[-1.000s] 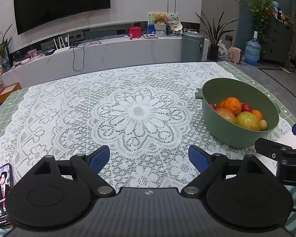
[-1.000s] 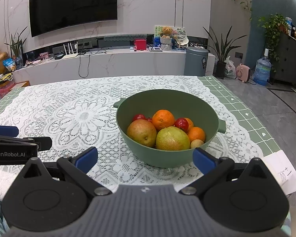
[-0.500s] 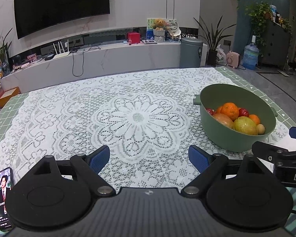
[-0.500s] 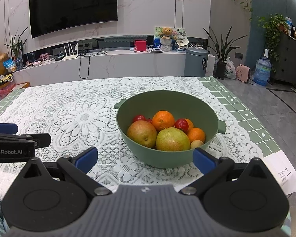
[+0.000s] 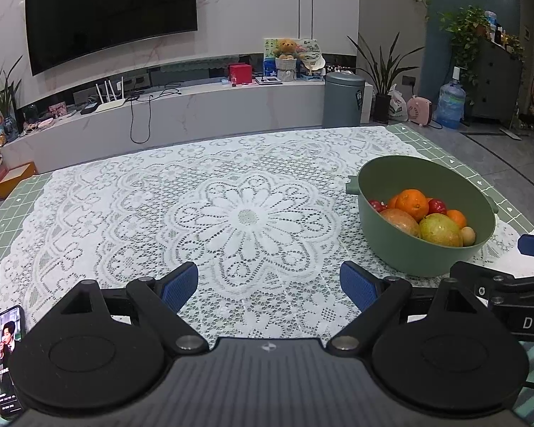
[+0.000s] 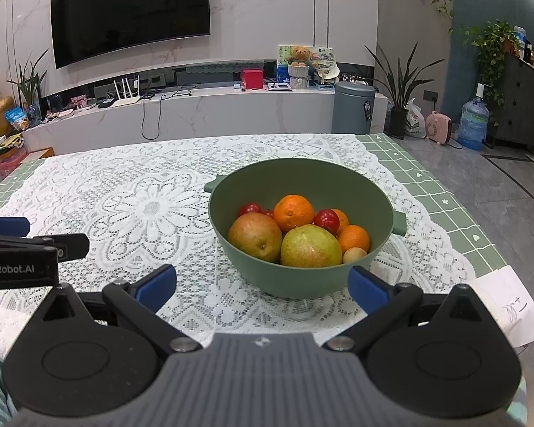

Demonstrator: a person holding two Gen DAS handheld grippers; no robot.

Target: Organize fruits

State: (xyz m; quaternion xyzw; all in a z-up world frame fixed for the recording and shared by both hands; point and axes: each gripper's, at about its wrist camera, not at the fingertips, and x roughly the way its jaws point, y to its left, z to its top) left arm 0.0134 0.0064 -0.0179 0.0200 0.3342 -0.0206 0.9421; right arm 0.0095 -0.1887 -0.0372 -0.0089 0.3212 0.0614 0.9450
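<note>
A green bowl [image 6: 299, 277] stands in the centre of the right wrist view, on a white lace cloth [image 6: 142, 210] that covers a table with a green checked covering [image 6: 441, 195]. The bowl holds the fruit: a large orange [image 6: 293, 212] at the top of the heap, a brownish pear [image 6: 254, 236] at lower left of it, a yellow-green pear [image 6: 310, 246] in front, two smaller oranges to the right, the nearer one [image 6: 353, 237] against the bowl's right wall, red cherry tomatoes [image 6: 326, 220] tucked between them, and a small pale round fruit [image 6: 354, 255] at the front rim.

The right gripper [image 6: 261, 284] fills the bottom of that frame, its blue-padded fingers [image 6: 156, 283] spread wide and holding nothing; the bowl sits just beyond and between them. A white slip of paper [image 6: 509, 306] with handwriting lies at lower right near the table's edge.

In the left wrist view the same bowl [image 5: 423, 249] appears at centre right, well to the right of the left gripper [image 5: 268, 281], whose fingers are also spread wide and empty over the bare lace. A phone [image 5: 5, 359] with a lit screen lies at the lower left corner. Part of the right gripper shows at the right edge.

Beyond the table, a wall-mounted television [image 6: 130, 10] hangs at upper left, above a long marble shelf with a teddy bear [image 6: 299, 55] on it.
</note>
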